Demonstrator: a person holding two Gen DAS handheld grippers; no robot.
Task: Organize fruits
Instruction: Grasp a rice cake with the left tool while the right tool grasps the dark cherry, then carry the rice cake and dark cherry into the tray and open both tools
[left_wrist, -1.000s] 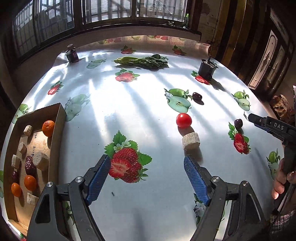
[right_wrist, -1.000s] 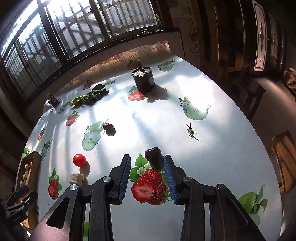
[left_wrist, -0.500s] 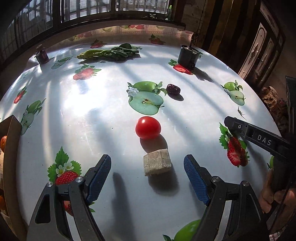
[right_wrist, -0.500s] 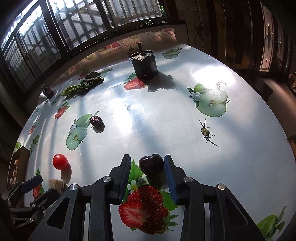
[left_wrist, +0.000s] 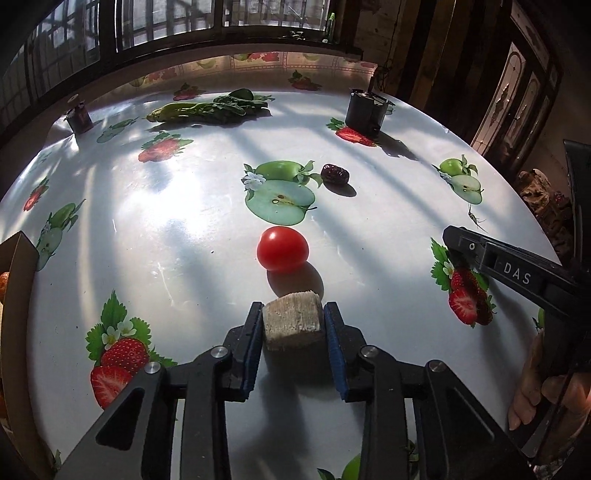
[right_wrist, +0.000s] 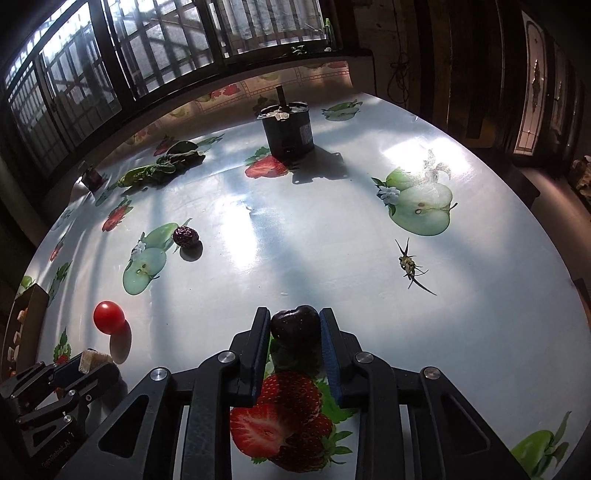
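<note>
a: just changed on the left? left claw (left_wrist: 293, 325) wide around the pale chunk (left_wrist: 293, 324) a moment ago, now closing, blue pads flat against both its sides.

b: same on the right. right claw (right_wrist: 294, 326) closing on the dark cherry (right_wrist: 294, 325), pads touching both flanks. narrower move there, already near it before.

a: lifted yet?

b: can't tell for certain. looks like both still resting on the desk (left_wrist: 184, 240), shadows tight underneath.

a: where relative to the red tomato (left_wrist: 282, 249)?

b: chunk just in front of the tomato, nearly touching its shadow. cherry well off to the tomato's right. wrinkled dark date (left_wrist: 334, 173) beyond the tomato, beside the printed green apple.

a: meaning for the sorting?

b: probably two pickups secured at once. next likely a lift, then carry toward the cardboard box (left_wrist: 16, 295), far left of the tomato. tomato and date still loose, so some way to go.
</note>
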